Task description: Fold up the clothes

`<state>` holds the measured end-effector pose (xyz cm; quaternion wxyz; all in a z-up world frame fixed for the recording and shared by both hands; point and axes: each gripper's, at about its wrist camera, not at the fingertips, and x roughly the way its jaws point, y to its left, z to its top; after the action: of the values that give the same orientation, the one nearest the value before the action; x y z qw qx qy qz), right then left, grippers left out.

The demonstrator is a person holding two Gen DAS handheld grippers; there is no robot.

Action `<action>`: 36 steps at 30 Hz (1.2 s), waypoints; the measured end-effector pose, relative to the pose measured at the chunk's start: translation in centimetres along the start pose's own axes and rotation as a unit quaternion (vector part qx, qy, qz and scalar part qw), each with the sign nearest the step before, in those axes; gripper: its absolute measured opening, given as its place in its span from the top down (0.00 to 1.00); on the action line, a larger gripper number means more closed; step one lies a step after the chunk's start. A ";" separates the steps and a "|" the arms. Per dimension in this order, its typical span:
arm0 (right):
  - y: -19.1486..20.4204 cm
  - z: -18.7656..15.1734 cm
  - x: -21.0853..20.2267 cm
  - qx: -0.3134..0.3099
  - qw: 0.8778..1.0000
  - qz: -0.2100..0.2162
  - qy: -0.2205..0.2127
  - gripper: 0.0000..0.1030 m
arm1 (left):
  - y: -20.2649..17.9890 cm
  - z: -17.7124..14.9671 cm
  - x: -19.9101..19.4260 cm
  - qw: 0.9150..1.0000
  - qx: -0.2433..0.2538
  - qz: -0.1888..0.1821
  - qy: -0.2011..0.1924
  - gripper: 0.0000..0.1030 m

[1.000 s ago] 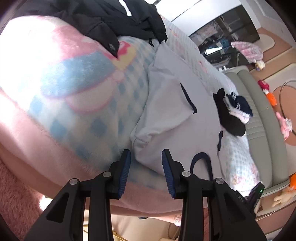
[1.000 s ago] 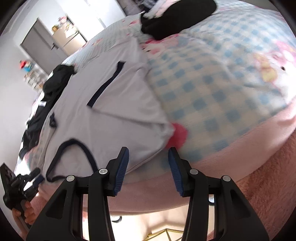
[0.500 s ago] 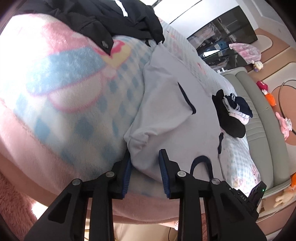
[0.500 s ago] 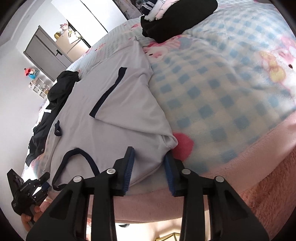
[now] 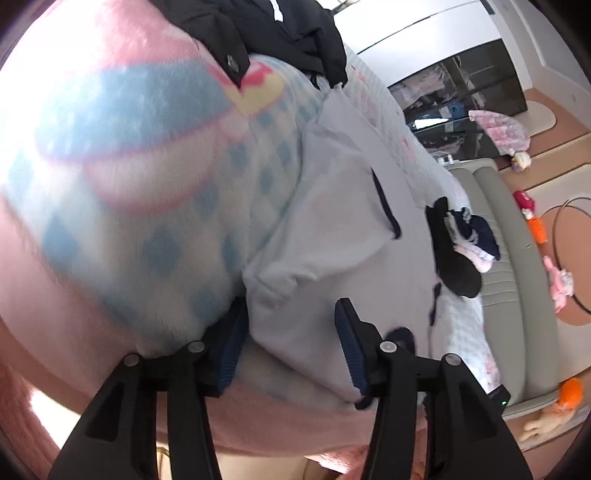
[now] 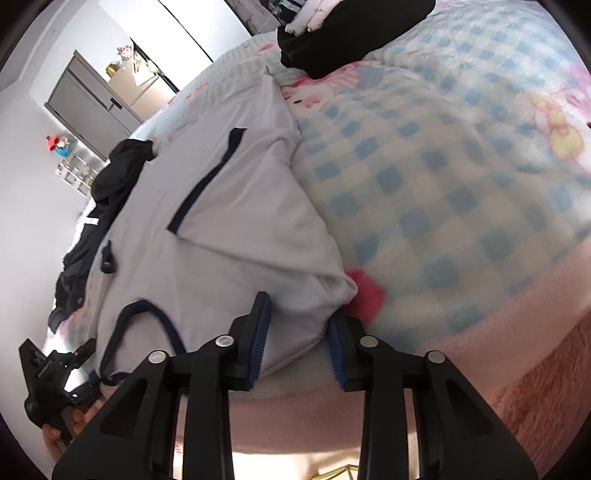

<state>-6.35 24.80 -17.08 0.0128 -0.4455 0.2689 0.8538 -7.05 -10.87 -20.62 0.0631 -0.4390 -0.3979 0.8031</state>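
Observation:
A pale lilac T-shirt (image 5: 347,229) (image 6: 229,206) with navy trim lies flat on the checked blanket (image 5: 155,229) (image 6: 443,177), both sleeves folded inward. My left gripper (image 5: 291,347) straddles its near left shoulder corner. Its jaws are opening, and the cloth lies loose between the wide-set pads. My right gripper (image 6: 298,339) straddles the near right shoulder corner, where the cloth bunches a little. Its jaws are closing around the shirt's edge, which still lies flat on the blanket. The navy neckline (image 6: 147,325) curves between the two grippers.
A black jacket (image 5: 280,33) (image 6: 110,177) lies crumpled at the shirt's far left. A folded pile of dark clothes (image 5: 458,251) (image 6: 347,33) sits at the far right. A grey padded bench (image 5: 517,295) runs along the bed, with toys on the floor beyond.
Both grippers pushed forward onto the shirt's shoulder corners. The left jaws narrowed, then spread wide. The right jaws narrowed steadily around the cloth.

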 end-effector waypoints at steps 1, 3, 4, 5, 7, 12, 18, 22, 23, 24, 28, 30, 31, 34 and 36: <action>0.1 -0.2 -0.4 0.000 1.000 0.012 -0.004 0.79 | -0.5 -0.1 -0.3 1.000 0.016 -0.002 -0.007 0.55; 0.5 -0.4 -0.8 -0.009 0.999 0.030 -0.011 0.79 | -1.7 0.1 -0.6 0.999 0.044 -0.025 -0.014 0.58; 0.8 -0.3 -0.7 -0.013 0.999 0.033 -0.013 0.79 | -2.1 0.4 -0.6 0.998 0.051 -0.035 -0.014 0.58; 0.8 -0.1 -0.3 -0.011 1.000 0.026 -0.008 0.77 | -2.5 0.7 -0.2 0.998 0.056 -0.030 -0.011 0.58; 0.8 0.4 0.6 -0.007 1.000 0.011 0.002 0.76 | -2.2 0.8 1.0 0.999 0.045 -0.008 0.005 0.58; -0.1 0.5 1.6 0.023 1.000 0.020 0.006 0.75 | -2.1 0.2 1.5 0.999 0.049 -0.001 0.001 0.57; 0.6 0.8 1.0 0.006 0.999 0.050 -0.010 0.74 | -2.3 0.8 0.8 0.998 0.045 -0.037 -0.016 0.86; 1.2 0.9 3.1 -0.009 1.000 0.019 0.016 0.69 | -1.3 0.7 2.6 0.999 0.031 -0.021 0.010 0.85; 1.1 0.8 3.4 -0.008 1.000 0.019 0.015 0.66 | -1.3 0.6 3.0 0.999 0.033 -0.013 0.014 0.85; 1.2 0.8 3.5 -0.008 1.000 0.017 0.016 0.64 | -1.4 0.5 3.4 0.999 0.037 -0.004 0.017 0.85; 1.9 0.2 3.3 -0.028 1.000 0.005 0.010 0.66 | -1.2 0.7 3.7 0.999 0.032 -0.012 0.036 0.82; 2.0 0.1 3.2 -0.035 0.999 0.002 0.011 0.75 | -0.8 1.1 3.9 0.998 0.019 -0.024 0.054 0.81; 2.0 0.1 3.1 -0.036 0.999 0.002 0.012 0.79 | -0.8 1.2 4.0 0.998 0.013 -0.029 0.061 0.81; 1.5 0.4 2.8 -0.018 1.000 0.020 0.016 0.90 | -1.1 1.4 4.1 0.996 0.016 -0.022 0.081 0.82; 1.4 0.6 2.6 -0.014 0.999 0.025 0.016 0.93 | -2.2 1.5 3.8 0.996 0.039 -0.001 0.079 0.83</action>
<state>-8.68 23.27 -18.14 -0.0189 -0.4522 0.2686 0.8503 -10.98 -8.56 -21.13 0.1122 -0.4977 -0.3608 0.7807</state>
